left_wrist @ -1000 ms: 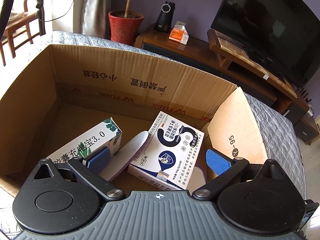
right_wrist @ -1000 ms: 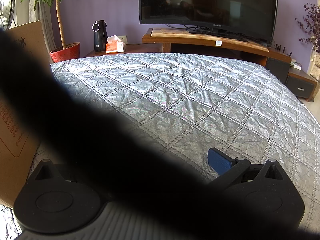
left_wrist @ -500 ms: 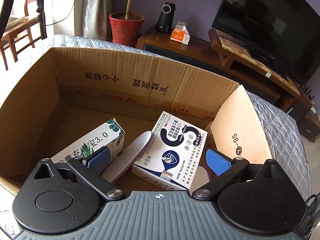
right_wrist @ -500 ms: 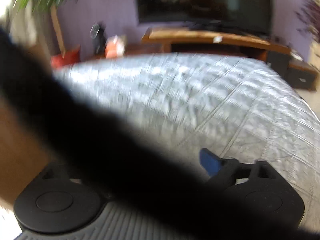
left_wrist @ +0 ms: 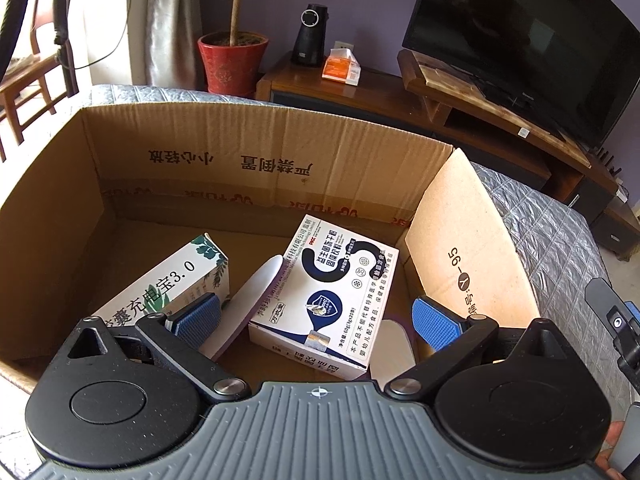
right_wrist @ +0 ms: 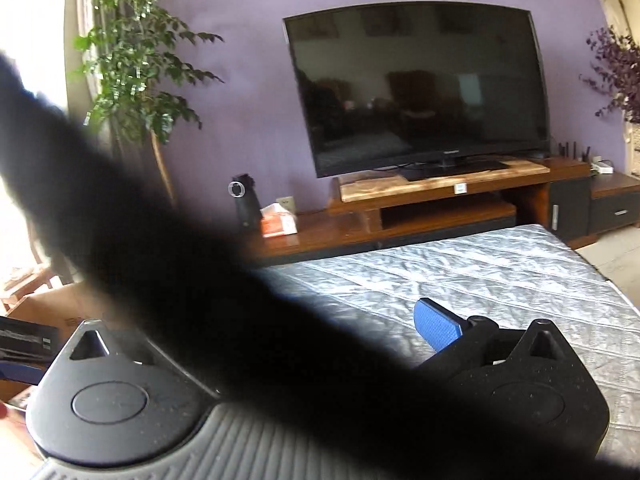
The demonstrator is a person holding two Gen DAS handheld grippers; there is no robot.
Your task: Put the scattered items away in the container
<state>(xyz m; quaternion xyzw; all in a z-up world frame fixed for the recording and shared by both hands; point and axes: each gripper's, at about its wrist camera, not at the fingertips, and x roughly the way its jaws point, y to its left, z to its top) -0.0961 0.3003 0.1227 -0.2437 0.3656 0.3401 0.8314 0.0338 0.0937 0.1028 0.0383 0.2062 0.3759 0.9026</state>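
**Box filled, bed looking bare**

The left gripper [left_wrist: 316, 314] is hovering over the cardboard box [left_wrist: 192, 152], fingers spread and grasping nothing. Two cartons [left_wrist: 328, 292] and white insoles [left_wrist: 260, 300] are lying inside. The right gripper [right_wrist: 320, 332] is pointing across the quilted bed [right_wrist: 500, 272]; a dark strap is hiding one finger, so I cannot tell its grip. No stray item is showing (likely the closing step); next, a check of the bed.

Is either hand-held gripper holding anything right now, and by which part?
The left hand-held gripper is open above the cardboard box, holding nothing. The right hand-held gripper is mostly hidden by a dark blur; cannot tell.
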